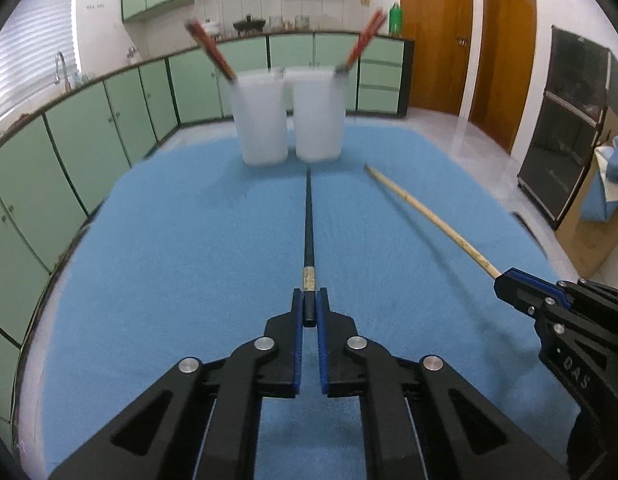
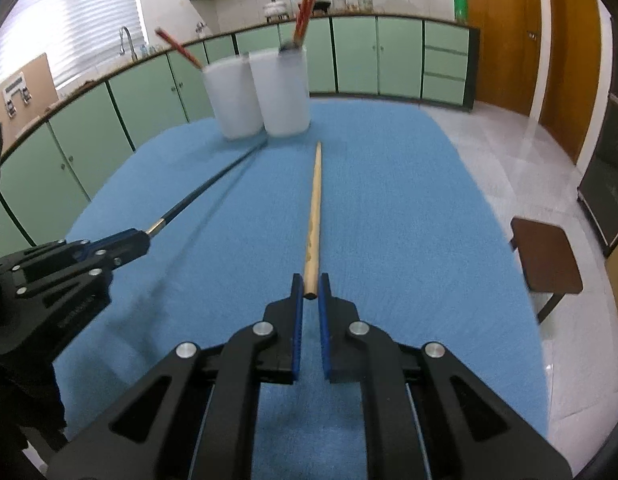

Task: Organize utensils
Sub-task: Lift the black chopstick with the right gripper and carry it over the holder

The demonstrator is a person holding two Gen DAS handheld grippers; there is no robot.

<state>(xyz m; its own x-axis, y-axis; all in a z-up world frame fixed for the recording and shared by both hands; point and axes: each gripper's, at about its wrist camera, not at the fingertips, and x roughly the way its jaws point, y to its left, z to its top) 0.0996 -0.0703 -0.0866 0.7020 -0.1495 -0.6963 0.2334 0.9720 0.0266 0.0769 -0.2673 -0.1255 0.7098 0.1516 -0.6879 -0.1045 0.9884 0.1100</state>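
My left gripper point(image 1: 309, 304) is shut on the butt end of a black chopstick point(image 1: 309, 224), which points straight ahead over the blue cloth toward two white cups point(image 1: 263, 118) point(image 1: 319, 114). Red chopsticks point(image 1: 211, 48) point(image 1: 363, 44) lean out of each cup. In the right wrist view my right gripper point(image 2: 310, 286) is shut on the thick end of a light wooden chopstick point(image 2: 315, 204), also aimed at the white cups point(image 2: 235, 96) point(image 2: 283, 92). Each gripper shows in the other's view: the right gripper point(image 1: 505, 280) and the left gripper point(image 2: 143, 238), both holding their sticks off the cloth.
A blue cloth point(image 1: 189, 260) covers the rounded table. Green kitchen cabinets point(image 1: 93, 120) run along the left and back walls. A brown stool point(image 2: 547, 254) stands on the tiled floor to the right of the table, beyond it wooden doors point(image 1: 437, 32).
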